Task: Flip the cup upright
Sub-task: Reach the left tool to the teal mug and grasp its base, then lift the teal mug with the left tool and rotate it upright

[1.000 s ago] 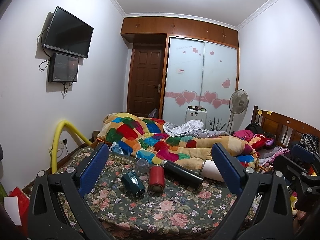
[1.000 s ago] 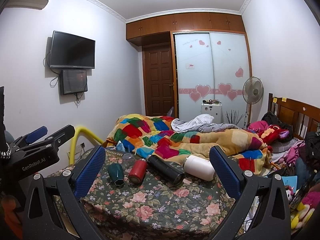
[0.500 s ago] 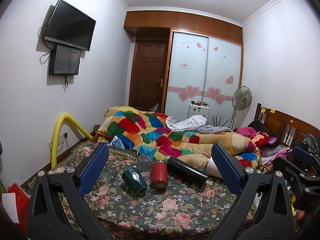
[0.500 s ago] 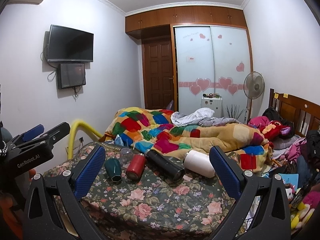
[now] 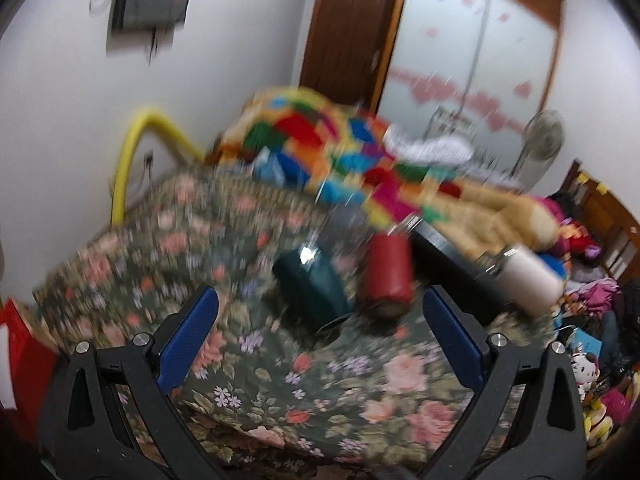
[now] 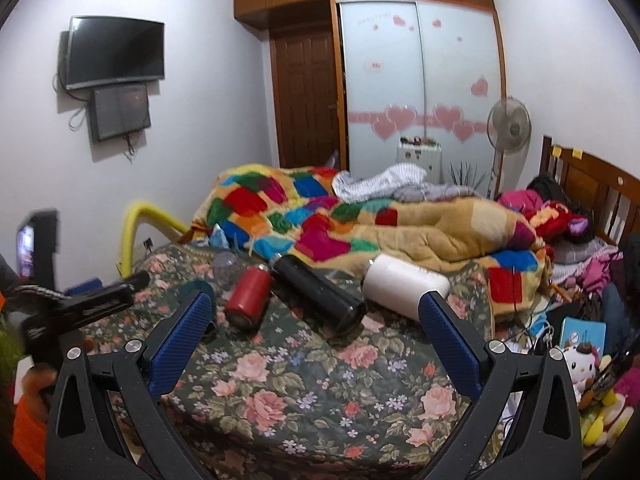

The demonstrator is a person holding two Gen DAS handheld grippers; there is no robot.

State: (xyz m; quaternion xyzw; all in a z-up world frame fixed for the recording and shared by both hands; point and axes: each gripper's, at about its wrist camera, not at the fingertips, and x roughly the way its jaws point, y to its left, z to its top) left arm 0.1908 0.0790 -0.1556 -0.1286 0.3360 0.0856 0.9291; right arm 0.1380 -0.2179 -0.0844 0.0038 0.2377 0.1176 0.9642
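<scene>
On the floral bedspread (image 5: 304, 384), left wrist view: teal cup (image 5: 310, 290) lies on its side, long axis running toward the camera, beside red bottle (image 5: 386, 276); blurred.
Left gripper (image 5: 320, 334): wide apart, empty.
Right wrist view: teal cup (image 6: 196, 290) partly hidden behind a blue finger, orientation unclear.
Right gripper (image 6: 314, 330): wide apart, empty.

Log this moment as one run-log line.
left gripper: open, nearing teal cup | right gripper: open, empty | cups lying on bed

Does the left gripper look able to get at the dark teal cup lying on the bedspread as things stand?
Probably yes: the left gripper is open, and the dark teal cup lies just ahead between its fingers with nothing in front. The red bottle crowds its right side.
</scene>
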